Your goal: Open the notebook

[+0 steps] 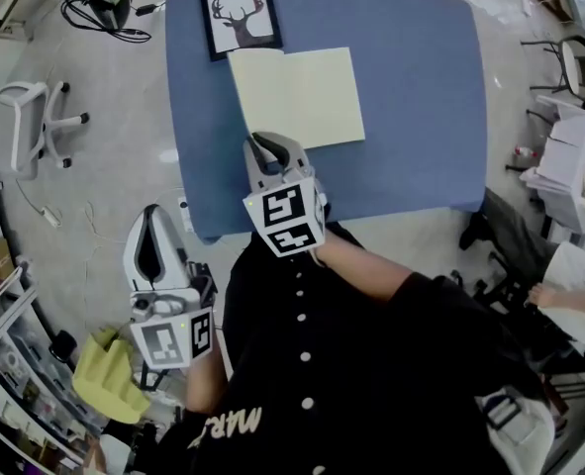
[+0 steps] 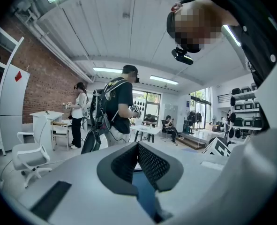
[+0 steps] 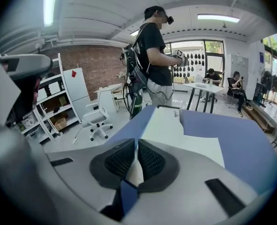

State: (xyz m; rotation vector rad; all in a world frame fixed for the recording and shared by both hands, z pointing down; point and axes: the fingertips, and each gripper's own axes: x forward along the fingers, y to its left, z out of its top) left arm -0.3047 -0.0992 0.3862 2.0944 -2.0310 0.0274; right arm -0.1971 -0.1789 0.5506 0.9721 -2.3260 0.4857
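The notebook lies open on the blue table, its cream pages blank. Its black cover with a deer picture is folded out at the far left. My right gripper hovers over the near left corner of the open page. In the right gripper view its jaws stand nearly together with nothing between them, and the notebook lies just ahead. My left gripper hangs off the table at the lower left, over the floor. Its jaws meet at the tips and hold nothing.
A white office chair and cables are on the floor left of the table. A yellow-green object lies near my left side. A standing person with a backpack is beyond the table's far end. Someone sits at the right.
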